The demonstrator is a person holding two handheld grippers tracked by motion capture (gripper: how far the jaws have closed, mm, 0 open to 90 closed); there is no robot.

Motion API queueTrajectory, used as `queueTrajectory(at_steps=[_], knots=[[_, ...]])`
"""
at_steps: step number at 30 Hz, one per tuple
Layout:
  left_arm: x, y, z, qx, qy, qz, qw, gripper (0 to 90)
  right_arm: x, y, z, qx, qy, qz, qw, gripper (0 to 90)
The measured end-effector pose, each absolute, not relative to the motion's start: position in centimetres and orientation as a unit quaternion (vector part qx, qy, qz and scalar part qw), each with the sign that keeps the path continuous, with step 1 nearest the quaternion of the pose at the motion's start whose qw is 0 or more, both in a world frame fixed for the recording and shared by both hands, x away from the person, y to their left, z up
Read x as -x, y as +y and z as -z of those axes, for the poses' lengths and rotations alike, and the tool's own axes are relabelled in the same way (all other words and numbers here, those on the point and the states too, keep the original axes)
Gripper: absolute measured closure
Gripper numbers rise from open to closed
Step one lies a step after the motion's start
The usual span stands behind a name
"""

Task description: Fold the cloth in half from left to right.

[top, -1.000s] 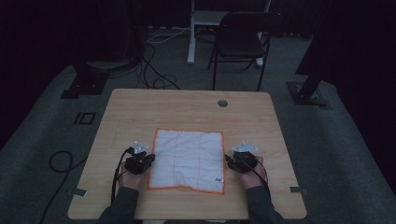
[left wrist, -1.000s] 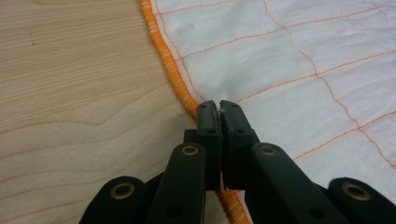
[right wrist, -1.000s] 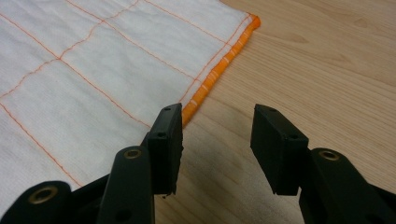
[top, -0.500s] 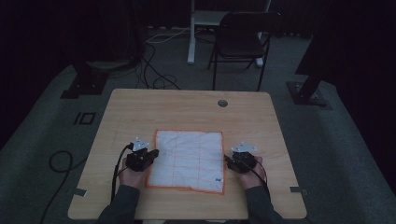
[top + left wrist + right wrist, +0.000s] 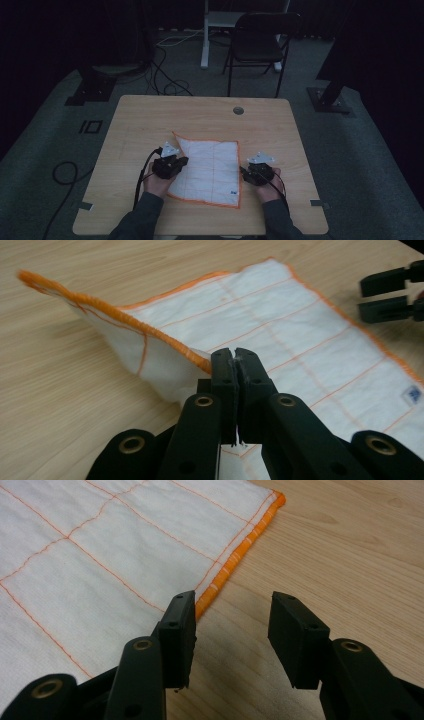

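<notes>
A white cloth (image 5: 210, 165) with an orange hem and thin orange grid lines lies on the wooden table (image 5: 200, 115). My left gripper (image 5: 176, 162) is shut on the cloth's left edge (image 5: 165, 337) and holds that edge lifted off the table, so the cloth (image 5: 280, 335) folds upward there. My right gripper (image 5: 248, 170) sits at the cloth's right edge, open, with bare wood between its jaws. In the right gripper view the orange hem (image 5: 235, 560) runs just beside the left fingertip (image 5: 180, 615), and my right gripper (image 5: 232, 615) holds nothing. The right gripper's jaws (image 5: 390, 292) also appear in the left gripper view.
A round grommet hole (image 5: 238, 110) sits near the table's far edge. A dark chair (image 5: 260, 42) and a white stand (image 5: 206, 35) are on the floor beyond the table. Cables (image 5: 165, 65) lie on the floor at the far left.
My left gripper has risen and moved inward over the cloth, dragging the left edge up with it. The right gripper has stayed put.
</notes>
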State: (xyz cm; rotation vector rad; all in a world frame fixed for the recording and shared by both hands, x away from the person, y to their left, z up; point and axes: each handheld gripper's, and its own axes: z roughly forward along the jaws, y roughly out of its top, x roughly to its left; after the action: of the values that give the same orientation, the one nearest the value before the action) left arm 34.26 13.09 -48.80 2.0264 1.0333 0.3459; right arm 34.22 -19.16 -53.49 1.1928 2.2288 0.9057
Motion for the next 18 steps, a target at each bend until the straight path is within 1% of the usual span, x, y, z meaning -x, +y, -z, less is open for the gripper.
queueTrajectory(at_steps=[18], knots=[[-35.3,6.9,48.6,-0.831,0.356,-0.11,0.413,88.8,-34.2,-19.2,53.5,-0.432,0.808,-0.33,0.227,53.7]])
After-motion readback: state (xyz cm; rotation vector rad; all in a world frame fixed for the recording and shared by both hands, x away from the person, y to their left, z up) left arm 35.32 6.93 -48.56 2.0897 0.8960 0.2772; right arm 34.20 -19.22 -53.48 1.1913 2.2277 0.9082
